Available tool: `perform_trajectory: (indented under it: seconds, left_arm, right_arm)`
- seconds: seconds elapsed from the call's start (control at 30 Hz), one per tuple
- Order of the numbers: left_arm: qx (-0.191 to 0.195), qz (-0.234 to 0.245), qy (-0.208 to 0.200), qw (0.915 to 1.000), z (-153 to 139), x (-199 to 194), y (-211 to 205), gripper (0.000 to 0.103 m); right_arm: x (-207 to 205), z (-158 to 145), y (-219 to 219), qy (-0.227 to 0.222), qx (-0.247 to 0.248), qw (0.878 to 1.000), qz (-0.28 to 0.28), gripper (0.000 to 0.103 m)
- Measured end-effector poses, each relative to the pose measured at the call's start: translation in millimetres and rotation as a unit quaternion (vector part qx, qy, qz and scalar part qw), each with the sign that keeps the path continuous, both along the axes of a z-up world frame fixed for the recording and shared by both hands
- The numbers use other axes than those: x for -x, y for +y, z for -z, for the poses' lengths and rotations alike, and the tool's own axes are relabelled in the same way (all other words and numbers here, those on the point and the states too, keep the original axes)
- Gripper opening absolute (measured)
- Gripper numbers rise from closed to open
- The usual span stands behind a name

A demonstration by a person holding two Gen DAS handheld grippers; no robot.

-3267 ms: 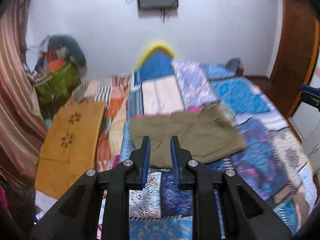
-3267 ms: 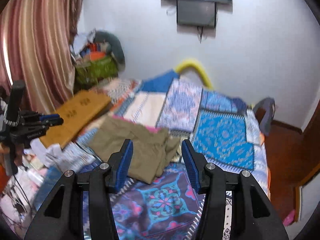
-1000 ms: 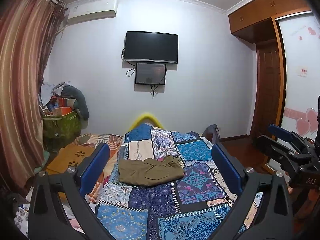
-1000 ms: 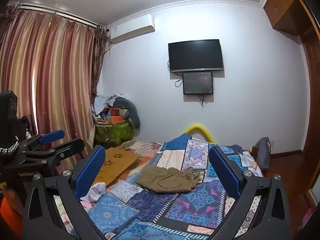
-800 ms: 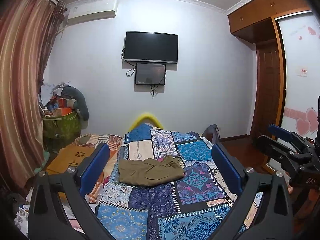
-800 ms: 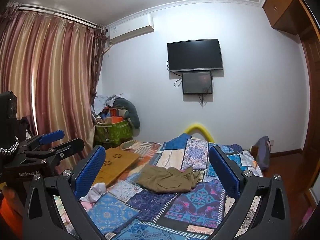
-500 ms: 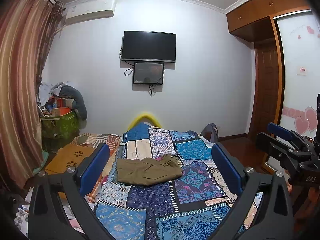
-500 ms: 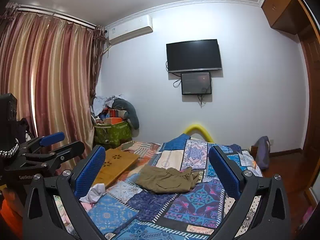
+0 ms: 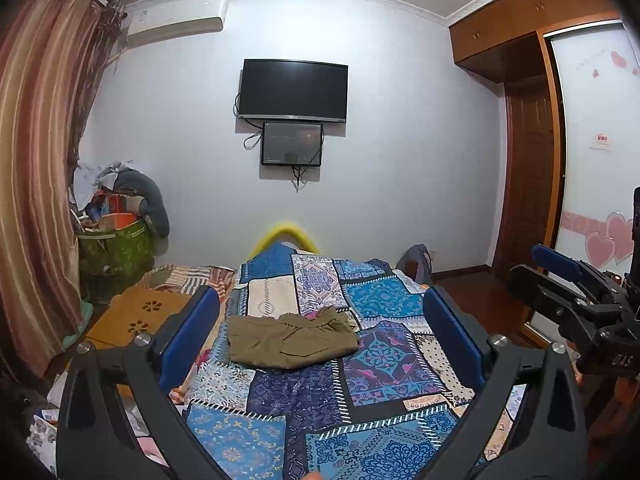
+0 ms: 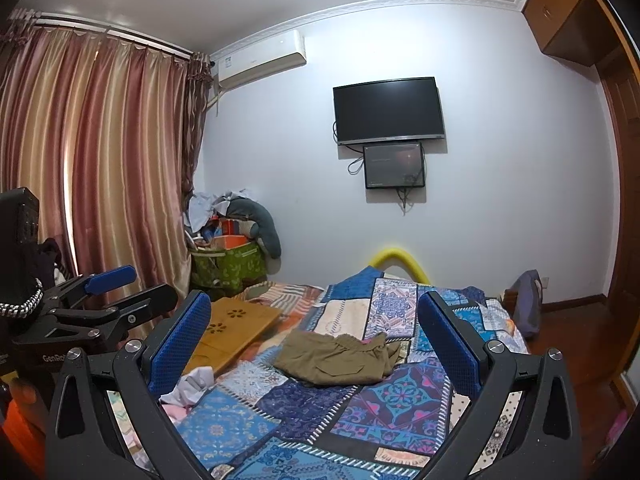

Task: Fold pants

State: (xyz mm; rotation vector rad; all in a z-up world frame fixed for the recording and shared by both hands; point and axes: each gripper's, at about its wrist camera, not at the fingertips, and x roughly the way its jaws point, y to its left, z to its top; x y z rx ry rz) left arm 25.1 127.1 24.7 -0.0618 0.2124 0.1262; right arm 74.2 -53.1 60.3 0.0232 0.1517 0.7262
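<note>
— Where are the pants (image 9: pixel 291 340)?

— On the bed (image 9: pixel 304 400), lying on its patchwork quilt, toward the far half.

— What do they look like?

— Olive-brown, folded into a flat, compact bundle, roughly rectangular. The left end is neat; the right end (image 10: pixel 384 350) is bunched and rumpled, with a bit of pink showing at the far edge.

— Anything touching them?

— Only the quilt.
</note>
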Motion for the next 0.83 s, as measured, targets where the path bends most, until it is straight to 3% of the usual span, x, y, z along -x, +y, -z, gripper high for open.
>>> perform_trajectory:
  seconds: [0.83]
  left_arm:
    - [0.001,0.016,0.005,0.9999,0.2,-3.7,-1.1,0.103]
  right_arm:
    - [-3.7,1.5,-2.0,0.005,0.010,1.000,0.004,0.103]
